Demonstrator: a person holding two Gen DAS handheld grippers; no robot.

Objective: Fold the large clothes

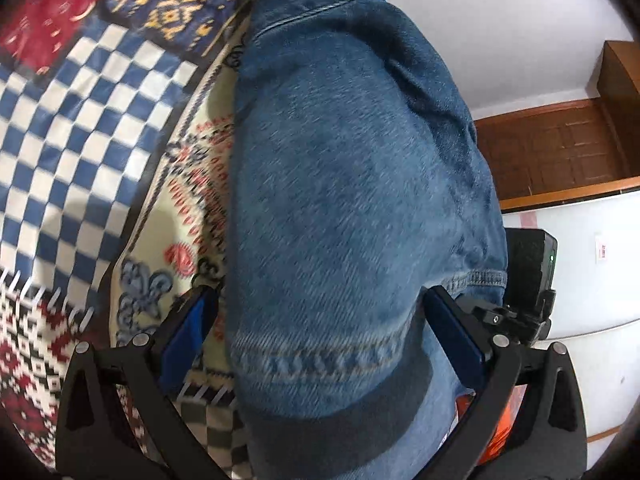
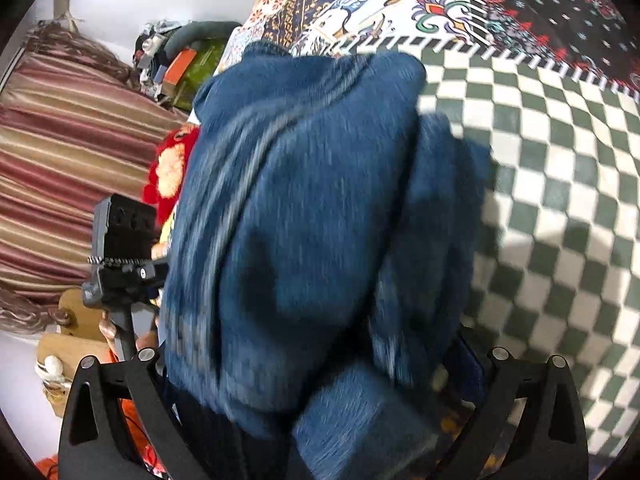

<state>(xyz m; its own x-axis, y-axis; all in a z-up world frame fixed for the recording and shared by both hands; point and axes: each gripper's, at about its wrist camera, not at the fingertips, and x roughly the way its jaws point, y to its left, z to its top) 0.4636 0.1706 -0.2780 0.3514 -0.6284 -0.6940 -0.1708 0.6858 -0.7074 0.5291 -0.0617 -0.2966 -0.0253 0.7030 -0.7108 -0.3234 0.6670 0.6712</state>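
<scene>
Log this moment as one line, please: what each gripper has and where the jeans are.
phase: mid-fold | left gripper: jaws apart, jeans bunched between | right gripper: buried in denim, state unclear | surface: patchwork bedspread | frames blurred

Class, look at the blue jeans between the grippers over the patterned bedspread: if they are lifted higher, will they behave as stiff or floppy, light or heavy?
The jeans would probably drape, not hold shape: they bulge and fold between the left gripper fingers. The thick denim and chunky hem seam suggest some weight, likely sagging. The bunched layers at the right gripper hint that loose parts may slide.
</scene>
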